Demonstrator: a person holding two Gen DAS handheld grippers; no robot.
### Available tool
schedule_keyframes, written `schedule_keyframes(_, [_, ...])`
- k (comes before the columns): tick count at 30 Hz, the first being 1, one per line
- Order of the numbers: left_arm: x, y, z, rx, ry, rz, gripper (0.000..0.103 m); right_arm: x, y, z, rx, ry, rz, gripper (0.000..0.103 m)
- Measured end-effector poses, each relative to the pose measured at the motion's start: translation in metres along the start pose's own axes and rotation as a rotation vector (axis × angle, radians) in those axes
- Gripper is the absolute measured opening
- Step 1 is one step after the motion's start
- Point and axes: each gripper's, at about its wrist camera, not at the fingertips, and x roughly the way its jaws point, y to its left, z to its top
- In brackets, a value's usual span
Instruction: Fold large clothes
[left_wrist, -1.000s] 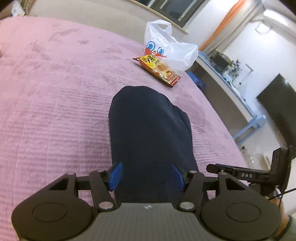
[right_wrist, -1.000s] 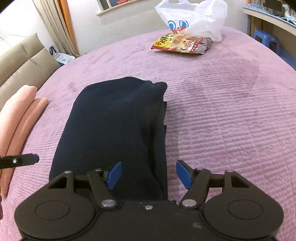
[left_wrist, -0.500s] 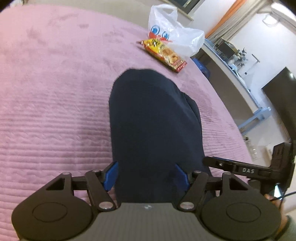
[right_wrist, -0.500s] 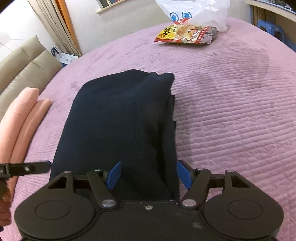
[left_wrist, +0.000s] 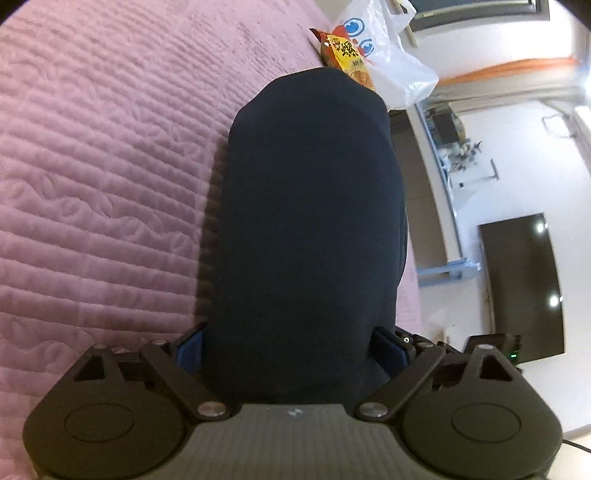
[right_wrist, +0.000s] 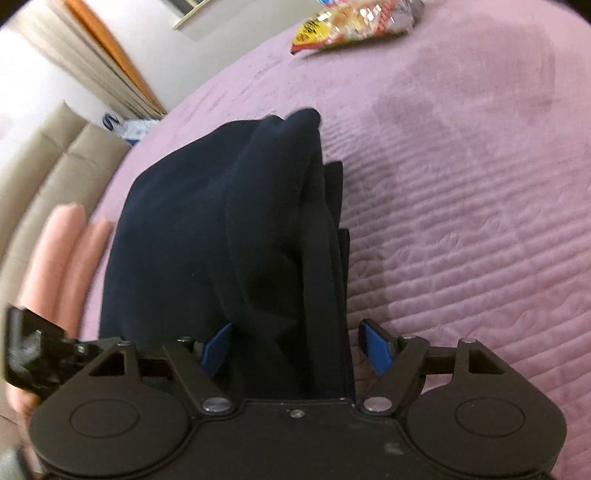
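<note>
A folded dark navy garment lies lengthwise on the pink quilted bedspread. My left gripper straddles its near end, low over the bed. Its jaws are opening, and the cloth fills the whole gap and bulges over both blue pads. In the right wrist view the same garment shows stacked folds along its right edge. My right gripper is around that edge with its jaws opening. A gap shows between the cloth and the right-hand pad.
A yellow snack packet and a white plastic bag lie beyond the garment's far end. Salmon-pink rolls and a beige padded headboard sit left of the garment. The bed edge, a shelf and a dark screen are to the right.
Both grippers have sunk towards the bed and rolled, so the garment looms larger. Both pairs of jaws have widened around its near end.
</note>
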Motion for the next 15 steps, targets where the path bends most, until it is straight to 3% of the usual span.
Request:
schedule_keyframes(5, [0.008,-0.001,-0.005,0.004,-0.032,-0.011,0.093,0.002,-0.007,-0.003,0.015,0.012,0.079,0.095])
schedule_keyframes(6, [0.008,-0.003,-0.007,0.014,-0.048,-0.006,0.087,0.003,-0.008,-0.001,0.018,0.033,0.111,0.091])
schedule_keyframes(7, [0.008,-0.006,-0.011,0.026,-0.064,-0.003,0.082,0.003,-0.012,0.001,0.043,0.047,0.155,0.077])
schedule_keyframes(9, [0.002,-0.01,-0.017,0.061,-0.096,-0.005,0.063,0.004,-0.018,-0.001,0.075,0.043,0.193,0.068])
schedule_keyframes(11, [-0.004,-0.012,-0.022,0.068,-0.118,-0.015,0.054,0.0,-0.014,-0.007,0.061,0.021,0.217,0.054])
schedule_keyframes(15, [-0.021,-0.031,-0.035,0.141,-0.144,-0.056,0.049,-0.027,0.009,-0.015,-0.015,-0.019,0.229,0.046])
